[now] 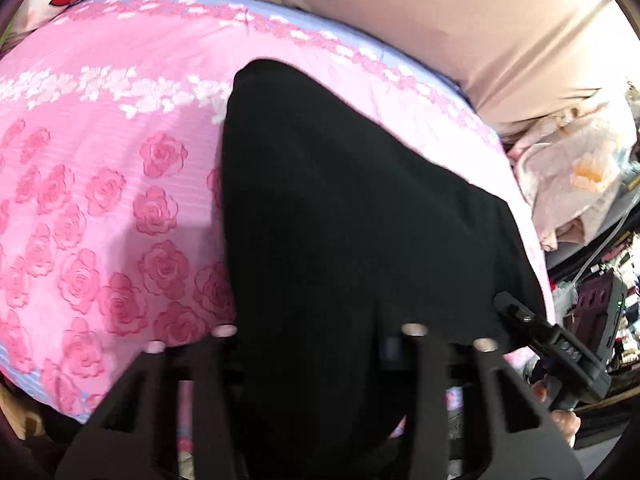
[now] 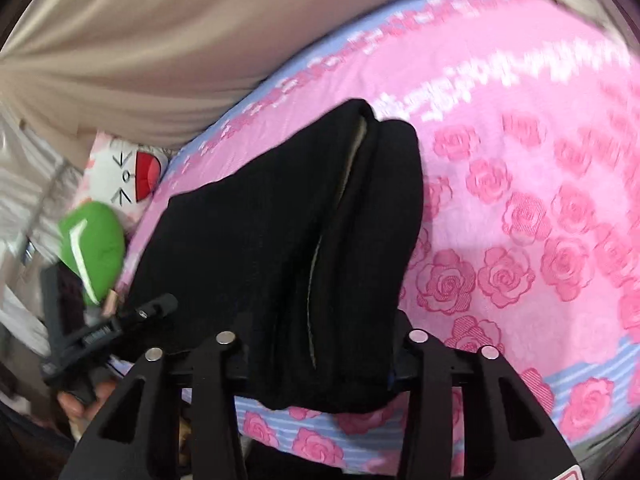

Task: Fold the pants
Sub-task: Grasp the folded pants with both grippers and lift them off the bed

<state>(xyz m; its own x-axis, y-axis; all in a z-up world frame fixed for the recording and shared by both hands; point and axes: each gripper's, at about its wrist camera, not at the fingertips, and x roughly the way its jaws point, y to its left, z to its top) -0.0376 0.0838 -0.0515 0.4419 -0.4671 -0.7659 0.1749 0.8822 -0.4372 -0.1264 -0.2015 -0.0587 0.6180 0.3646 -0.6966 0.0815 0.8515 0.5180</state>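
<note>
Black pants point(image 1: 340, 216) lie on a pink rose-patterned bedspread point(image 1: 100, 208), stretching away from both grippers. In the left wrist view my left gripper point(image 1: 320, 336) has the near edge of the pants between its fingers. In the right wrist view the pants point(image 2: 280, 240) lie doubled, a pale inner seam showing along the middle. My right gripper point(image 2: 320, 340) holds their near end between its fingers. The right gripper also shows at the right of the left wrist view point(image 1: 520, 320), and the left gripper at the left of the right wrist view point(image 2: 152, 312). The pad tips are hidden by cloth.
A beige curtain point(image 1: 460, 20) hangs behind the bed. A white cartoon pillow point(image 2: 132, 176) and a green plush item point(image 2: 96, 248) lie at one end. A pile of pale bedding point(image 1: 572, 176) and clutter sit beyond the other edge.
</note>
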